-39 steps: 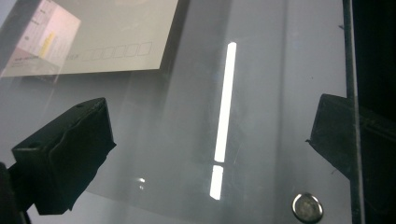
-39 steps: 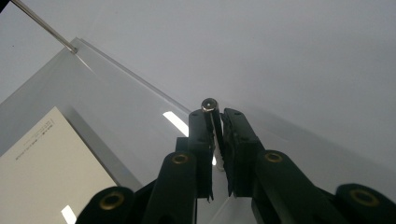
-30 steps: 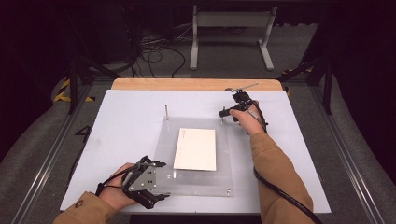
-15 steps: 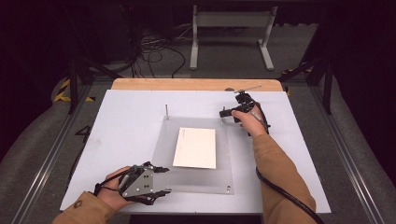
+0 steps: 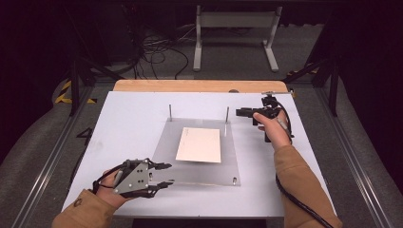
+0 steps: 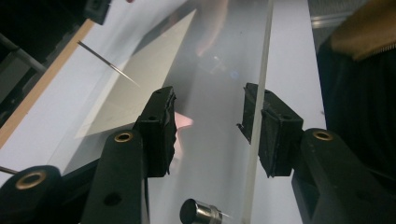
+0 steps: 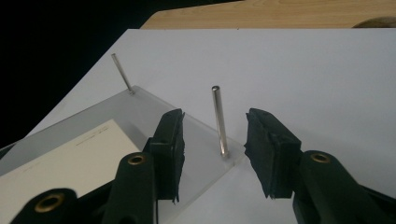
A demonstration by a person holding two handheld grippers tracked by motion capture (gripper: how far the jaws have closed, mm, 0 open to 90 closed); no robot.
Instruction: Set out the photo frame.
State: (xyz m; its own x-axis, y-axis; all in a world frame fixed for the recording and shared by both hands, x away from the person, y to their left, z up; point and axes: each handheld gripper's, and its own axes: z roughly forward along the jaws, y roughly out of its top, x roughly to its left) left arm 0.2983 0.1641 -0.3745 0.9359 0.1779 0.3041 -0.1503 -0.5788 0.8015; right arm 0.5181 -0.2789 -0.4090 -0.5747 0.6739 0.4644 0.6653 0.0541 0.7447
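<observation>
Left gripper view: your left gripper (image 6: 208, 123) jaws, just closing, straddle the acrylic sheet (image 6: 257, 93) edge, unclamped; right gripper (image 7: 214, 140) jaws, just opened, bracket a steel pin (image 7: 219, 121).

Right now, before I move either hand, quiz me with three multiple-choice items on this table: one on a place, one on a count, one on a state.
1. Where does the cream sheet of paper lie?
A. On the bare white table
B. At the clear acrylic plate
C. On the floor

2. How many thin upright metal pins stand at the plate's far edge?
A. One
B. Two
C. Four

3. How do the right gripper jaws stand at the nearer pin?
A. Clamped on it
B. Apart, the pin in the gap between them
C. Shut beside it

Answers: 1 B, the high view shows the paper inside the plate's outline. 2 B, one pin rises at each far corner. 3 B, the right gripper view shows space on both sides of the pin.
</observation>
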